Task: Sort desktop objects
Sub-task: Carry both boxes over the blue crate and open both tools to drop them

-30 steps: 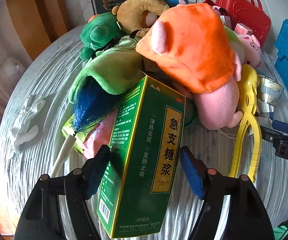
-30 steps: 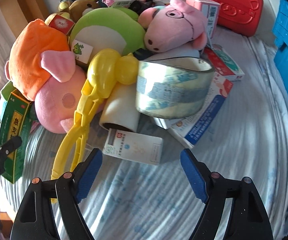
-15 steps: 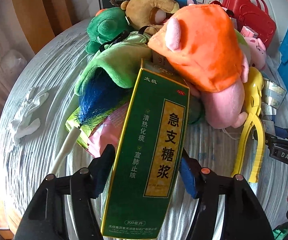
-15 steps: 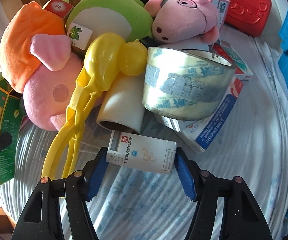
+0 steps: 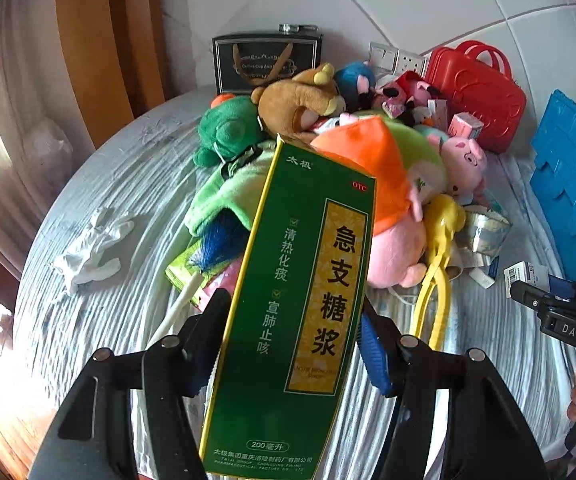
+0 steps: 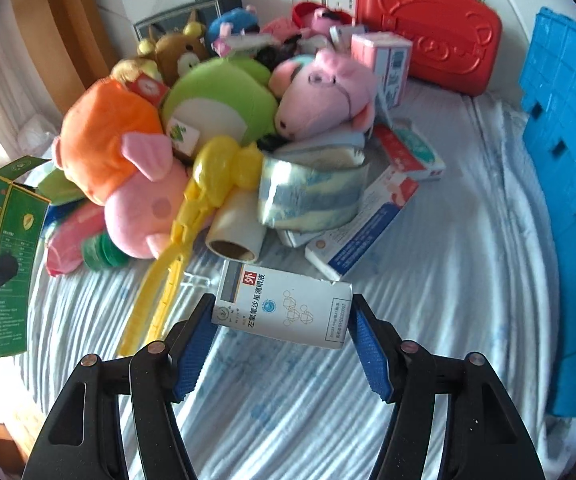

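My left gripper [image 5: 292,344] is shut on a tall green medicine box [image 5: 300,308] with gold Chinese lettering and holds it above the bed. The same box shows at the left of the right wrist view [image 6: 7,256]. My right gripper [image 6: 281,334] is shut on a small white medicine box [image 6: 283,308], gripped across its ends and lifted off the sheet. That box also shows at the right of the left wrist view [image 5: 526,274]. Behind both lies a pile of plush toys and boxes.
The pile holds an orange-and-pink pig plush [image 6: 119,168], a green plush [image 6: 219,100], a pink pig [image 6: 328,96], yellow tongs [image 6: 191,216], a tape roll [image 6: 312,196] and flat medicine boxes [image 6: 368,220]. A red case [image 6: 428,28] stands behind. A blue crate [image 6: 568,200] stands right. White gloves [image 5: 91,248] lie left.
Both grippers closed on their boxes and lifted them. The green box rose away from the pile in the left gripper. The white box came off the sheet in the right gripper.
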The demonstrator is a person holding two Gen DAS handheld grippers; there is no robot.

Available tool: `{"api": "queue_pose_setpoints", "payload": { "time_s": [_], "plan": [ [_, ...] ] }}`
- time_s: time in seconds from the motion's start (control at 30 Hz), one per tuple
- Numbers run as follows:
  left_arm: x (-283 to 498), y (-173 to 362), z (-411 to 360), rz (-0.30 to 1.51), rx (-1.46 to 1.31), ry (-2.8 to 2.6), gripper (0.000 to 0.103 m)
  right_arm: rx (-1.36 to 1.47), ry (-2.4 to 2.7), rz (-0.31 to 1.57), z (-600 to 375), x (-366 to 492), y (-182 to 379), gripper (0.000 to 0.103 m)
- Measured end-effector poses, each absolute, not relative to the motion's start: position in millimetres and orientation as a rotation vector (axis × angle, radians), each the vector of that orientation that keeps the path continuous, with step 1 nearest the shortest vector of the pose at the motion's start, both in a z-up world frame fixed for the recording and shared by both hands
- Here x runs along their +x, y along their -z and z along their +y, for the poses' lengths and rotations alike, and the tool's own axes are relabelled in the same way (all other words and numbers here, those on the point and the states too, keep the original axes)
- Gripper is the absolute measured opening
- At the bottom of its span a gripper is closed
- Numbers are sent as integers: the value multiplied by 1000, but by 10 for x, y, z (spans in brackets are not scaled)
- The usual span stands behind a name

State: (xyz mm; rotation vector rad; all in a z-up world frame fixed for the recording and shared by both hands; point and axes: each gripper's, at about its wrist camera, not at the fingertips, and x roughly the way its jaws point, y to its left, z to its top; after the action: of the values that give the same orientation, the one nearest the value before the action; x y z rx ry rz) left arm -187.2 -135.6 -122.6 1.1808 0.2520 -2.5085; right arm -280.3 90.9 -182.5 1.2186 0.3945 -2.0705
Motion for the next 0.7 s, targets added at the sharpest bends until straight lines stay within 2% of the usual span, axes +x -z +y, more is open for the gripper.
{"api": "queue_pose_setpoints", "payload": {
  "time_s": [0.4,0.7],
  "plan": [
    [-1976,559,-671,202,985,2679,60,848,2246,345,1398,-2648,640,65],
    [-2237,142,179,137,879,2843,60,682,2375,302,1997,-2771,60,65]
  ]
}}
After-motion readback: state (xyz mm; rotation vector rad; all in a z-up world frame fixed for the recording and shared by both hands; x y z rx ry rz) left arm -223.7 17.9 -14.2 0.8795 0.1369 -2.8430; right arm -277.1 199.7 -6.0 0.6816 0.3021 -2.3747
